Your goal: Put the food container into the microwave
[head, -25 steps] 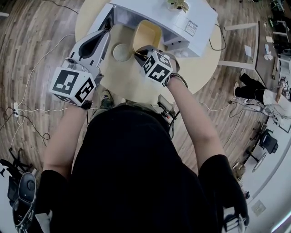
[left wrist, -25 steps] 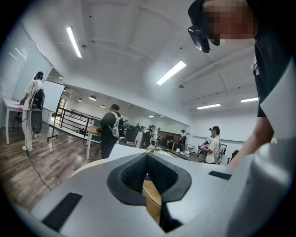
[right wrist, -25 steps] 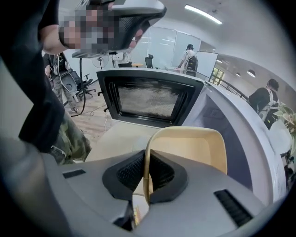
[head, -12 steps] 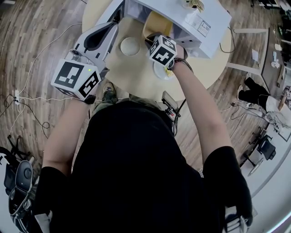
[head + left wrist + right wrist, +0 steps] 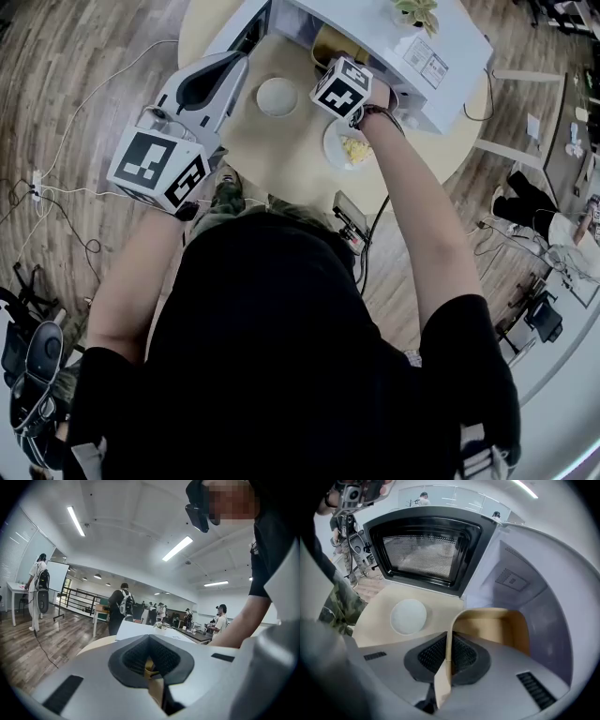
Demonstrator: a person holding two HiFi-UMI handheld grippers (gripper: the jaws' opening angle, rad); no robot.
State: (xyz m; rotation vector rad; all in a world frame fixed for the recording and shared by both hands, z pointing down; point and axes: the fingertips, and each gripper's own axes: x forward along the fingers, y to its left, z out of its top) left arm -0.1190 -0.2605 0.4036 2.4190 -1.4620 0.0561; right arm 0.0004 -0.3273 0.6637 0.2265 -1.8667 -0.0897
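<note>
left gripper (image 5: pixel 149 640): jaws closed together, nothing between them. Held off to the left above the table (image 5: pixel 272 150), clear of the work.
door (image 5: pixel 424 550): swung fully open, on the left of the cavity.
disc (image 5: pixel 408 616): white, round, lying on the table in front of the door. Untouched.
container (image 5: pixel 492 630): tan, open-topped, already inside the microwave (image 5: pixel 370 30) cavity, near the front opening. Can't tell if its base is down on the floor.
right gripper (image 5: pixel 449 641): clamped on the container's near wall, rim pinched between the pads, reaching into the cavity.
plate (image 5: pixel 349 148): yellow food on it, on the table just under the right wrist. Not part of this move.
done: door open, container carried in.
left: seat the container, open the right jaws, back out without dragging the wall. Closing the door probably follows, though the task doesn't ask for it.
</note>
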